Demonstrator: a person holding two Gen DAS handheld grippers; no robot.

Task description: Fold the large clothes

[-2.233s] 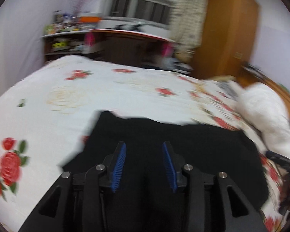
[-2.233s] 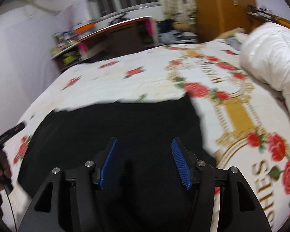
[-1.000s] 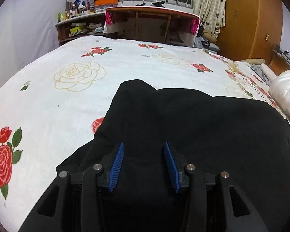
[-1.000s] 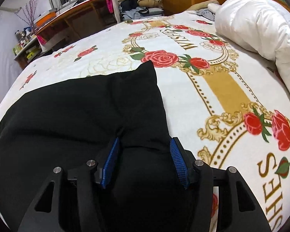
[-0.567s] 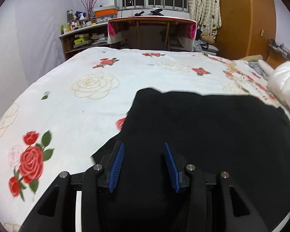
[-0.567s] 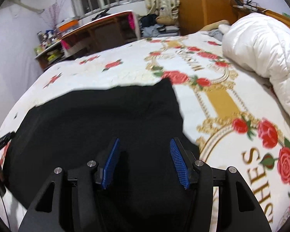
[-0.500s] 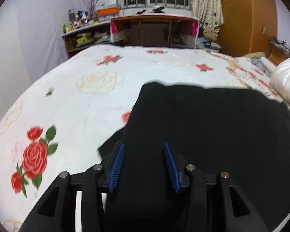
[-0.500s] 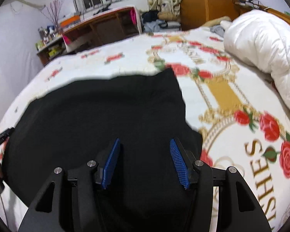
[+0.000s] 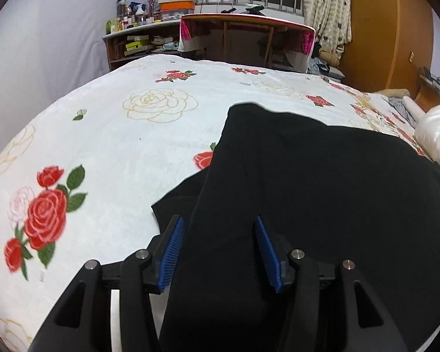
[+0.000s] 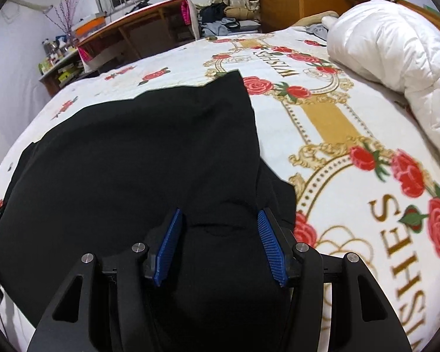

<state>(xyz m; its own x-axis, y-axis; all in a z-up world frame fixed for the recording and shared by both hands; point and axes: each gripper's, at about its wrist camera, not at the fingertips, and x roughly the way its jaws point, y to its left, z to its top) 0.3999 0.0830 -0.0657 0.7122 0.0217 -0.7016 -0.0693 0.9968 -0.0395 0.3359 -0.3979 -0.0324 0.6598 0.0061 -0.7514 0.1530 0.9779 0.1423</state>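
Two hand-held grippers: I carry one in each hand, both pointing down over the near part of a black garment (image 9: 322,190) spread on the bed (image 9: 117,152).
Left bedspread: bare white sheet with red roses, clear of the cloth, which I judge leaves room to lay the next fold.
Left hand-held gripper (image 9: 220,252): my jaws are opening, blue pads standing apart; black cloth lies between and under them, yet I see neither pad pressing on it.
Left flap: a lower layer of the black garment pokes out toward the roses beside my left finger, so I take it the cloth already lies doubled there.
Garment position: it covers the middle of the bed from one view across to the other, far edge lying fairly straight, a corner peaking at each end.
Right hand-held gripper (image 10: 220,246): jaws spread partway, a hump of black cloth rising between the pads; whether they pinch it I cannot tell.
Why held so: I judge both hands sit at the near edge, one toward each side, so the wide cloth stays even.
Writing: the bedspread's gold frame at the right reads "WISHES" (image 10: 274,63), upside down at the far end, with "SHES" visible at the near end.
White duvet (image 10: 396,47): bunched at the far right, apart from the garment.
Brands: none readable on the garment or either hand-held gripper.
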